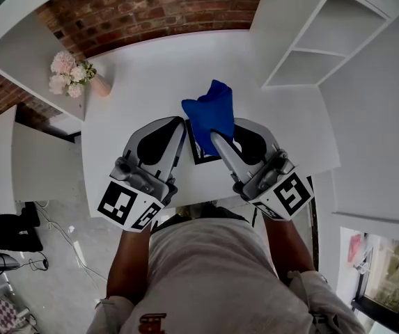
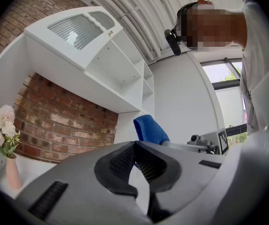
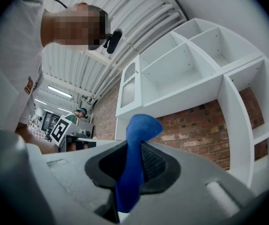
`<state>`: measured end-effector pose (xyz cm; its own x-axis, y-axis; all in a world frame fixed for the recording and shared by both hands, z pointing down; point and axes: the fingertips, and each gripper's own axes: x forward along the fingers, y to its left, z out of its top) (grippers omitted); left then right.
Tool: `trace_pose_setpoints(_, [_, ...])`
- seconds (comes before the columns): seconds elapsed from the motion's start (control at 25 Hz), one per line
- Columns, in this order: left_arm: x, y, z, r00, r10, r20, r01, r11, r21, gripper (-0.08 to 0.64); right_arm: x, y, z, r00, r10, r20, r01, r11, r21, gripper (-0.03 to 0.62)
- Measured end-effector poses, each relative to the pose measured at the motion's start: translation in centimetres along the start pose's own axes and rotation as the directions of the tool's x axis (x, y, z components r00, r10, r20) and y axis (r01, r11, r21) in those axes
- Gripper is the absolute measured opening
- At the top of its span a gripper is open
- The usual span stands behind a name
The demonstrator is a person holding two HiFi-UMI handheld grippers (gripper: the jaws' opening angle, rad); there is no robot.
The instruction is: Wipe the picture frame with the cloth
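Observation:
My right gripper (image 1: 215,136) (image 3: 134,145) is shut on a blue cloth (image 1: 211,110) (image 3: 141,124), which sticks up past its jaws over the white table (image 1: 143,82). The picture frame (image 1: 202,160), with a dark border and white inside, lies on the table between the two grippers, mostly hidden under the cloth and the right gripper. My left gripper (image 1: 180,124) (image 2: 135,144) is beside the frame's left edge. Its jaws are shut at the tip and nothing shows between them. In the left gripper view the cloth (image 2: 149,129) rises just beyond its jaws.
A vase of pink and white flowers (image 1: 74,76) (image 2: 0,130) stands at the table's far left. A brick wall (image 1: 150,5) runs behind the table. White open shelves (image 1: 324,40) (image 3: 195,69) stand at the right. The person's body is at the table's near edge.

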<state>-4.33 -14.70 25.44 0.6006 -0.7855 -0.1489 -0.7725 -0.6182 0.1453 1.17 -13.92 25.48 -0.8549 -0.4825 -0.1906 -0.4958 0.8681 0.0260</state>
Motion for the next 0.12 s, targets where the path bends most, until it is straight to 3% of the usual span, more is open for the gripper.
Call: trace_pose_setpoints(0.12, [-0.13, -0.15, 0.04, 1.0, -0.001, 0.0, 0.001, 1.0, 0.002, 0.0, -0.16, 0.13, 0.14, 1.0, 0.0, 0.002, 0.0, 1.0, -0.003, 0.069])
